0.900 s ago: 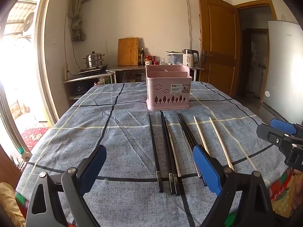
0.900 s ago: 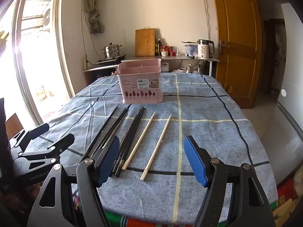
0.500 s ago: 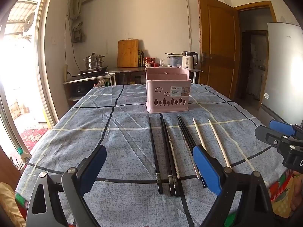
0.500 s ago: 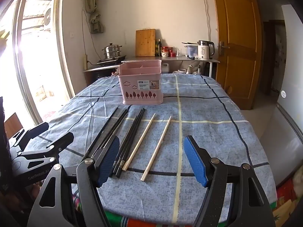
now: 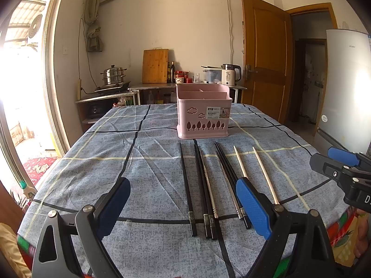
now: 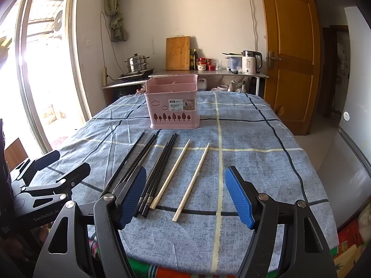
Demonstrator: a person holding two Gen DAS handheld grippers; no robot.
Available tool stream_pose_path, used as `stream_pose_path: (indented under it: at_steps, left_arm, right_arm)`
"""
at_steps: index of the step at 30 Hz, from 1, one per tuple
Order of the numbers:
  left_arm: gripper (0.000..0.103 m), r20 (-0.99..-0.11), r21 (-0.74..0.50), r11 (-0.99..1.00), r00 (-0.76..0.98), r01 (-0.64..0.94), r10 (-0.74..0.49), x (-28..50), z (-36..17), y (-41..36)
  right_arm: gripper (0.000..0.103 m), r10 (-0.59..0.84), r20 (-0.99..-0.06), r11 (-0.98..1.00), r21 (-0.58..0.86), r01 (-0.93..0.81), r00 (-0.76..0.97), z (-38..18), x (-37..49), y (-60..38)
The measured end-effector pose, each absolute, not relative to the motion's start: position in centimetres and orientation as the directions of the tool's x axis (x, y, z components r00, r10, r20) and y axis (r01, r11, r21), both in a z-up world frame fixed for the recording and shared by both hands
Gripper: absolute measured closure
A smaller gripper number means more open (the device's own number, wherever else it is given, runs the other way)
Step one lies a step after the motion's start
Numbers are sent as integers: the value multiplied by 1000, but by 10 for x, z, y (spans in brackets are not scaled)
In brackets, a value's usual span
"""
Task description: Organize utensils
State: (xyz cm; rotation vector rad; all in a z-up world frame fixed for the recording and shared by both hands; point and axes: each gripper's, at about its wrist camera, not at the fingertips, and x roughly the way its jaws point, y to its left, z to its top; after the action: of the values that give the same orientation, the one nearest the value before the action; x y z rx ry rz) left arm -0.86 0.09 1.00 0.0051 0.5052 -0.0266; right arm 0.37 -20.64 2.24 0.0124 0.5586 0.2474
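Nothing has shifted much since the earlier frames; both views only drift slightly over the bench (image 5: 97, 169). From my left wrist camera, the left tongs (image 5: 183, 208) hang released above the blue checked cloth, and slim black chopsticks (image 5: 186, 187) lie in a row before the pink plastic utensil basket (image 5: 204, 115). From my right wrist camera, the right tongs (image 6: 185, 197) are released too, with two pale wooden chopsticks (image 6: 192, 180) between their tips. I judge these light, stiff, and slippery; grip mid-shaft.

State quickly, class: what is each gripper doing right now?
Left gripper: open, holding nothing.
Right gripper: open, holding nothing.
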Motion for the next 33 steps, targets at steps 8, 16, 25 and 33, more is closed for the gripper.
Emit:
stream_pose_path:
  at_steps: [8,16,25,33]
  left_arm:
    - [10,-481,-2,1000,876,30,-27,-10,11,-1]
    - [10,-480,-2,1000,877,30,-27,-11,11,-3]
    - [10,-479,-10,999,877,33,-33,-13,11,-1]
    - [10,-482,-12,999,876,38,-39,-13,11,-1]
  right_arm:
    - [32,237,-520,970,79,-230,821,23,3,-207]
    - [32,236,-519,970,78,-229,821,23,3,-206]
    - [32,234,-520,970,75,-229,821,24,1,-206]
    - [32,234,-519,971,75,-229,822,24,0,-206]
